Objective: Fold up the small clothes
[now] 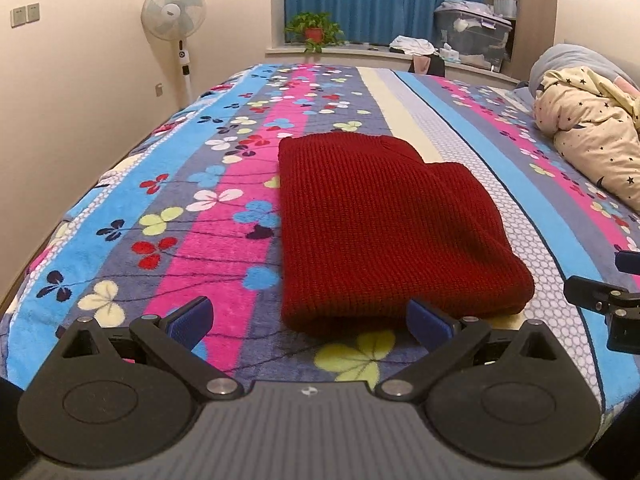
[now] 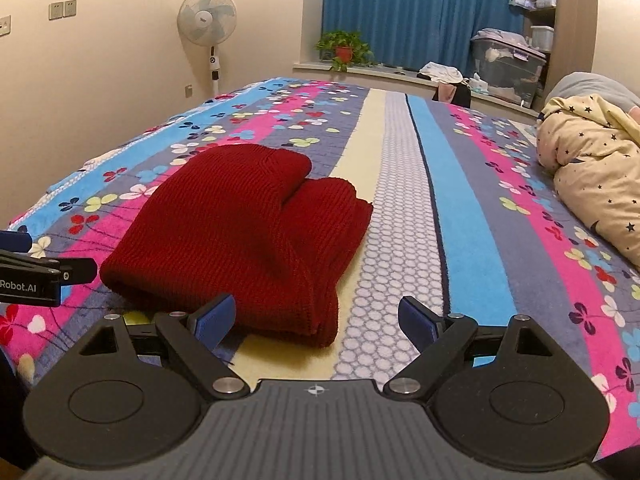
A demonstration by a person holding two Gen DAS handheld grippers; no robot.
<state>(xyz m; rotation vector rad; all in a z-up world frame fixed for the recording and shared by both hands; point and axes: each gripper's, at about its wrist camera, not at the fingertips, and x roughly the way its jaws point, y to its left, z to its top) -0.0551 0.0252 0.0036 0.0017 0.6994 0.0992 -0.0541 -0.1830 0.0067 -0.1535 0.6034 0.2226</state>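
Left wrist view: The left gripper [image 1: 310, 322] hovers low over the bed, jaws spread wide and holding nothing. Its blue fingertip pads [image 1: 191, 320] sit on either side of the near edge of a folded dark red knit sweater [image 1: 384, 224]; the right pad lies just beside the sweater's near hem, and contact cannot be confirmed. The sweater lies flat on the floral striped blanket [image 1: 160, 208], folded into a compact block with a second folded layer showing at its far right. Part of the right gripper [image 1: 608, 300] enters from the right edge. A crumpled star-print cream quilt [image 1: 592, 140] lies at the far right of the bed. A standing fan [image 1: 174, 12] stands by the wall, and a potted plant [image 1: 314, 30] sits on the windowsill before a blue curtain [image 1: 376, 0].

Right wrist view: The right gripper [image 2: 316, 322] also has its jaws spread apart and empty. The sweater [image 2: 240, 240] lies ahead and to the left, its near right corner between the two fingers, closer to the left pad [image 2: 216, 318]. The left gripper [image 2: 44, 276] is visible at the left edge, just beside the sweater's left end. A clear storage bin [image 2: 508, 68] rests on the sill at the far right.
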